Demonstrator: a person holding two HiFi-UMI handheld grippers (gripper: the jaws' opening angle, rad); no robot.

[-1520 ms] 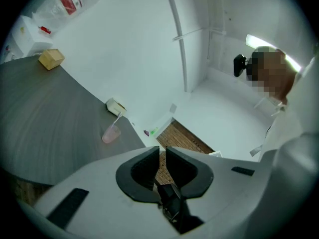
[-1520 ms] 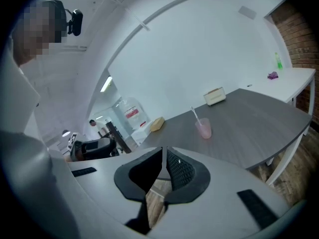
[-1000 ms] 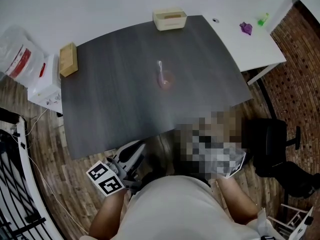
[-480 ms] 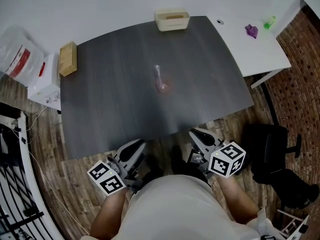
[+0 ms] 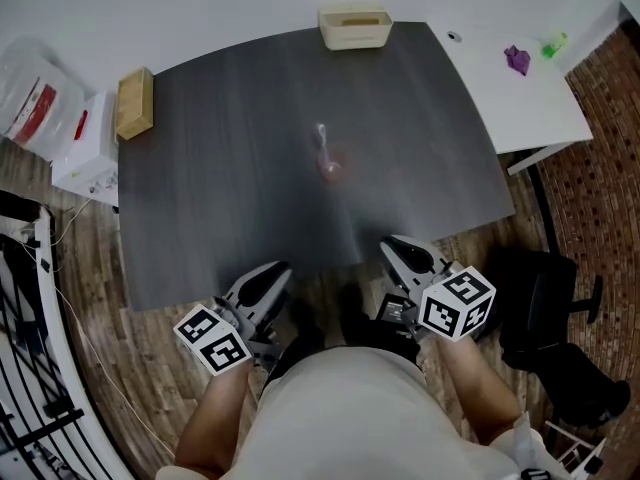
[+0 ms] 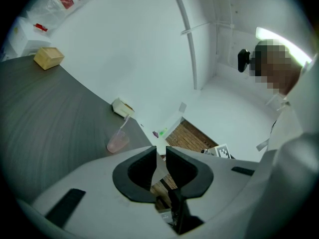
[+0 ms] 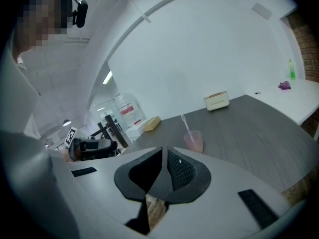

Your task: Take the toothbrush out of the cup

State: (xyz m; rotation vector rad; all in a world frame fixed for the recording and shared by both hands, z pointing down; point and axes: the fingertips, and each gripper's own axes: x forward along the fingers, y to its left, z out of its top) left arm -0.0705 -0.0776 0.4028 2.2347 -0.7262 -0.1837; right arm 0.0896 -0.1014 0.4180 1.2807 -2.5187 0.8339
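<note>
cup (image 5: 331, 162) stands upright near the middle of the dark worktop (image 5: 220, 198), pinkish and see-through; toothbrush (image 5: 322, 136) stands in it, leaning over the rim toward 11 o'clock in the head view; cannot tell whether the bristle end or the handle end is up.

left tool (image 5: 275, 271) at 7 o'clock from the cup, right tool (image 5: 393, 247) at 5 o'clock; both are off the near edge of the worktop, well apart from the cup. Left tool's jaws are drawn in to a thin slit with nothing between them; right tool's jaws are together, also empty.

beige box (image 5: 355, 26) at the far edge, 12 o'clock from the cup; wooden block (image 5: 134, 103) at the 10 o'clock corner; neither is in the way.

Task not yet started - the reach comes first.

Handling, as a guess: the toothbrush looks light, thin, stiff plastic with a smooth shaft, so it may twist or slip in a loose pinch; take it on the bare length above the rim, jaws across the shaft, then lift along its lean. The cup looks light and thin-walled - likely to tip or slide if the brush drags on the rim; steadying it low on the wall with the other tool seems wise.
</note>
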